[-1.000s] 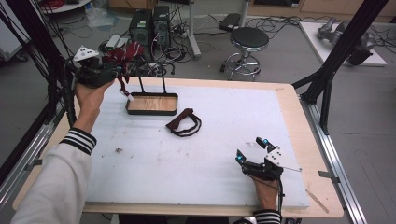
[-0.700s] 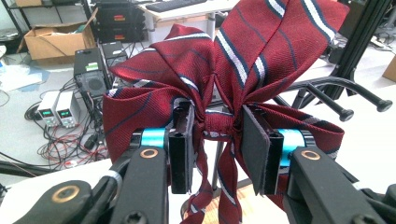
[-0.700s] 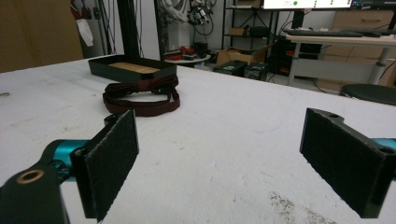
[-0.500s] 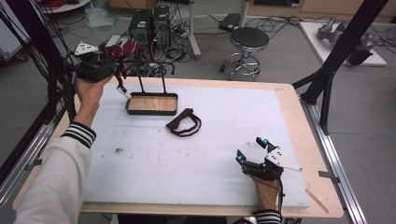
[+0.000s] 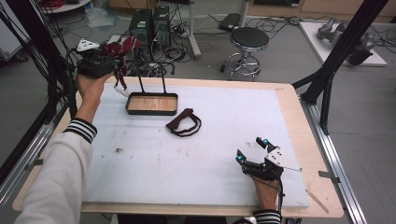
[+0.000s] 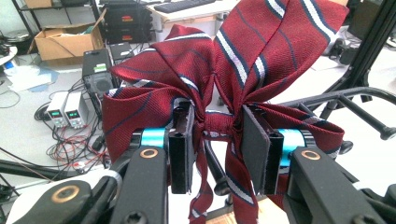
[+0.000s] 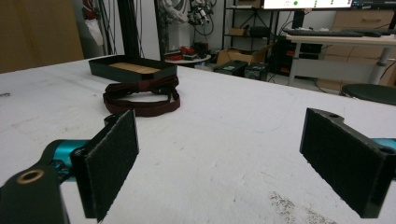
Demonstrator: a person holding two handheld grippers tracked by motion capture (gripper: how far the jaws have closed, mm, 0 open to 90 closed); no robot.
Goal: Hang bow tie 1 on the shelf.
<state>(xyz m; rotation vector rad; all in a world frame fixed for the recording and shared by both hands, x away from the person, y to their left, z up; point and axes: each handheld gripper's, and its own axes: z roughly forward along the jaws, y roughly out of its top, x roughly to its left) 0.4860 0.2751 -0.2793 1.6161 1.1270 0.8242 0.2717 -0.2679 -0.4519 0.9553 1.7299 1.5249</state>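
A dark red striped bow tie is pinched at its knot by my left gripper, which is shut on it. Its thin strap ends dangle below. In the high view the left gripper holds the bow tie in the air at the table's far left, beside the black rack's upright posts. The rack's wooden-floored tray base sits below and to the right. A second dark red band lies coiled mid-table. My right gripper rests open near the front right, pads wide apart, facing the band.
A white foam mat covers the wooden table. The rack's black top bar runs just to the right of the left jaws. A stool, cables and equipment boxes stand on the floor beyond the far edge.
My left gripper has risen a little and drifted slightly left with the bow tie. The right gripper and the band on the mat have stayed put.
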